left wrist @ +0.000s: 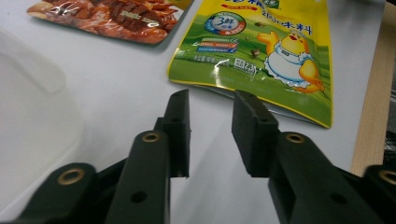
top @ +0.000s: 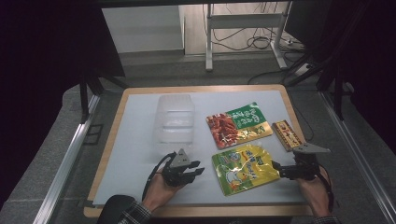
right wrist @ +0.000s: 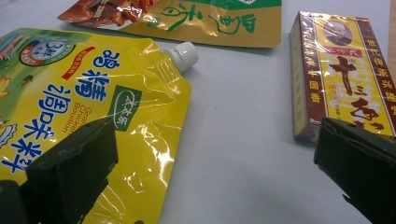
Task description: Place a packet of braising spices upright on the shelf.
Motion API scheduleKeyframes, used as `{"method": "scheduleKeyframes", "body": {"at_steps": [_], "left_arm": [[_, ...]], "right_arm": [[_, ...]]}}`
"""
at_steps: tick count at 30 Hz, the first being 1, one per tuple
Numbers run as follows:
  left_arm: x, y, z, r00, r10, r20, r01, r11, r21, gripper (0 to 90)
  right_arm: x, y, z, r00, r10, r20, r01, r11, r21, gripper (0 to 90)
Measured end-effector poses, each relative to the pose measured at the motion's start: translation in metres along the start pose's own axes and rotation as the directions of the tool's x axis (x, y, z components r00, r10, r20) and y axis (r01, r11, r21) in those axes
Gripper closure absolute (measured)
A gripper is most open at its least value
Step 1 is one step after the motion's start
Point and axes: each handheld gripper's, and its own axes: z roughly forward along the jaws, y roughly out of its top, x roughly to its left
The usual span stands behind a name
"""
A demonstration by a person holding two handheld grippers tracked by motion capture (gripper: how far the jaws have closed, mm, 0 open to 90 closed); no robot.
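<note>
Yellow pouch [top: 243, 168] between left claw [top: 195, 171] and right claw [top: 279, 169], clear container [top: 174, 118] behind.

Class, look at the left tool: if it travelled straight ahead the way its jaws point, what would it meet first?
Probably the yellow-green pouch: it lies just beyond the left tool with bare table between them. Depth is hard to judge.

The spouted pouch [top: 244, 168] lies before the snack packet [top: 238, 123], with the box [top: 286, 134] right of both.
</note>
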Motion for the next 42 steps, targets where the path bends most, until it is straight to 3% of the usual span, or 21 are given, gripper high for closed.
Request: {"method": "scheduleKeyframes", "body": {"at_steps": [11,25,36,40,41,42], "left_arm": [[-0.009,0.009,0.024,0.9982,0.042,0.042,-0.043,0.9991,0.006,89.8],[-0.023,0.019,0.055,0.9897,0.107,0.096,-0.107,0.9942,0.002,90.0],[-0.03,0.017,0.071,0.9918,0.105,0.072,-0.11,0.9924,0.057,90.0],[-0.031,0.016,0.071,0.9899,0.129,0.059,-0.134,0.9867,0.092,90.0],[-0.03,0.014,0.071,0.9924,0.103,0.068,-0.108,0.9906,0.083,90.0],[-0.029,0.014,0.071,0.9918,0.106,0.071,-0.112,0.9895,0.091,90.0]], "right_arm": [[0.001,0.0,0.0,1.0,-0.003,-0.005,0.003,1.0,0.005,0.0],[0.001,0.001,0.002,0.9998,-0.006,-0.017,0.006,1.0,0.005,0.0],[0.002,0.001,0.001,0.9997,-0.008,-0.025,0.008,1.0,0.002,0.0],[0.002,0.002,0.0,0.9995,-0.004,-0.031,0.004,1.0,-0.004,0.0],[0.003,0.002,-0.001,0.9993,-0.003,-0.037,0.003,1.0,-0.003,0.0],[0.003,0.002,-0.001,0.999,-0.001,-0.044,0.001,1.0,-0.001,0.2]]}}
